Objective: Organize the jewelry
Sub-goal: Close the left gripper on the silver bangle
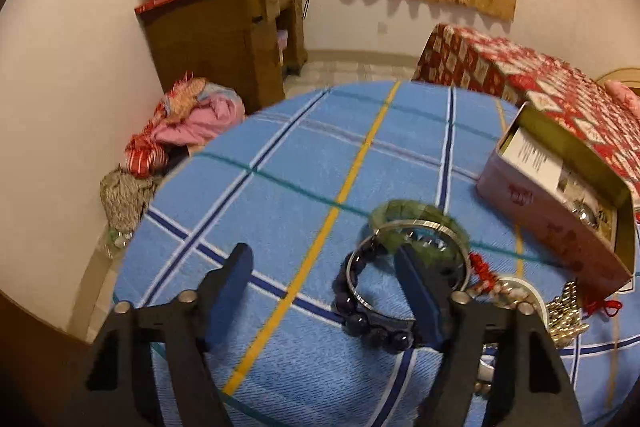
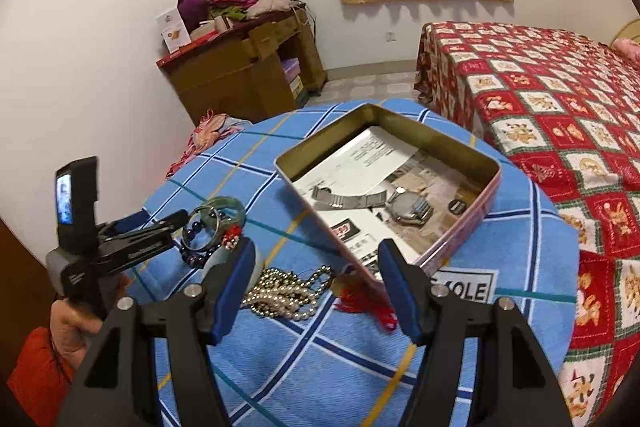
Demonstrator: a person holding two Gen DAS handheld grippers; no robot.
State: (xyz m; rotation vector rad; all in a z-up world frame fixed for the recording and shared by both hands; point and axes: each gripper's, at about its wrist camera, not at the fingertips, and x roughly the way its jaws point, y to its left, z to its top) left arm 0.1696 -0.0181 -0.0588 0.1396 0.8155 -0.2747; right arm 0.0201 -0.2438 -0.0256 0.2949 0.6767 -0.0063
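The bangles (image 1: pixel 416 247) lie piled on the blue tabletop (image 1: pixel 280 187), near the tin box (image 2: pixel 400 155) where they likely belong. The left tool (image 1: pixel 324 275) is spread wide, one finger poking through the rings, maybe to hook them. The right tool (image 2: pixel 316 279) hangs wide apart above the pearl necklace (image 2: pixel 280 295), holding nothing. Blur hides how many rings there are.

Bangles (image 1: pixel 416 239) and pearls (image 2: pixel 280 295) beside tin (image 2: pixel 456 151)

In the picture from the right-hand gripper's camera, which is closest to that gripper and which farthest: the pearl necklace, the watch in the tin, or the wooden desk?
From the right gripper:
1. Pearl necklace, lying on the blue cloth just ahead, between the fingers toward the left.
2. Watch, inside the open tin, farther ahead and to the right.
3. Wooden desk, against the far wall, across the room to the left.
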